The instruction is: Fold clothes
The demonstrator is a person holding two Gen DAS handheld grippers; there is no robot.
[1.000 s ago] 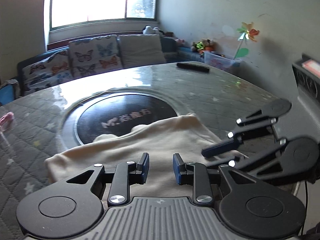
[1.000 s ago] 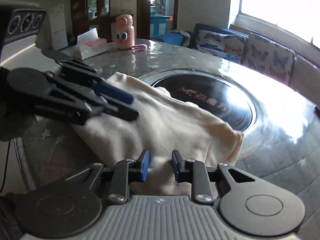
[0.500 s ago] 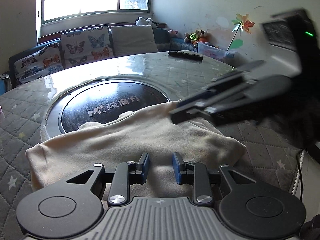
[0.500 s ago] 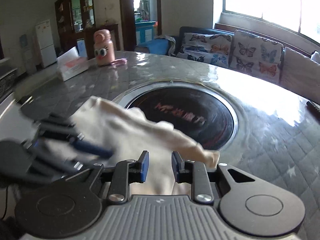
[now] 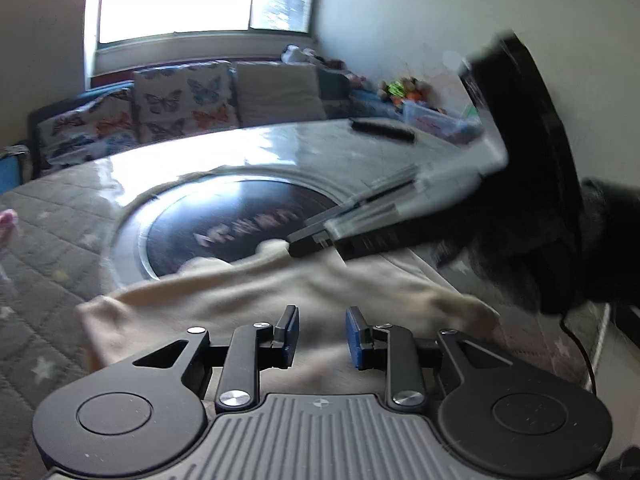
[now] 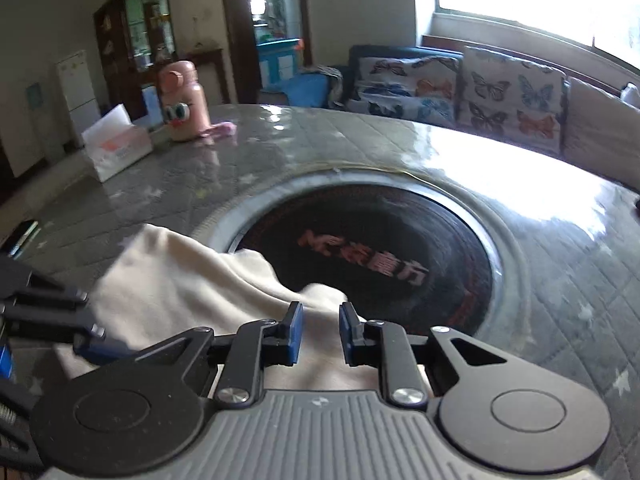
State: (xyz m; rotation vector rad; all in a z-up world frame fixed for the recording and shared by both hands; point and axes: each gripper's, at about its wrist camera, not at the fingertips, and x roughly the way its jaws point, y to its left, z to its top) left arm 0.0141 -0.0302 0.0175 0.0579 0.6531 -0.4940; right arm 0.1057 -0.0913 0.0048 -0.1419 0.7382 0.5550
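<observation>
A cream garment [image 5: 256,292] lies folded on the round table, its far edge over the black centre disc [image 5: 240,232]. My left gripper [image 5: 322,338] is open and empty just above the garment's near edge. My right gripper [image 6: 320,334] is open and empty over the garment [image 6: 180,276], near its far corner. In the left wrist view the right gripper [image 5: 308,244] reaches in from the right, blurred, its tips at the garment's far edge. In the right wrist view the left gripper's fingers [image 6: 96,346] show at the left edge.
A pink bottle [image 6: 184,104] and a tissue box [image 6: 116,146] stand at the table's far left. A dark remote [image 5: 382,130] lies at the far side. A sofa with butterfly cushions [image 5: 180,100] is behind the table [image 6: 560,288].
My right gripper has swung across the garment towards its far edge by the black disc. My left gripper has stayed at the near edge. Both stay open.
</observation>
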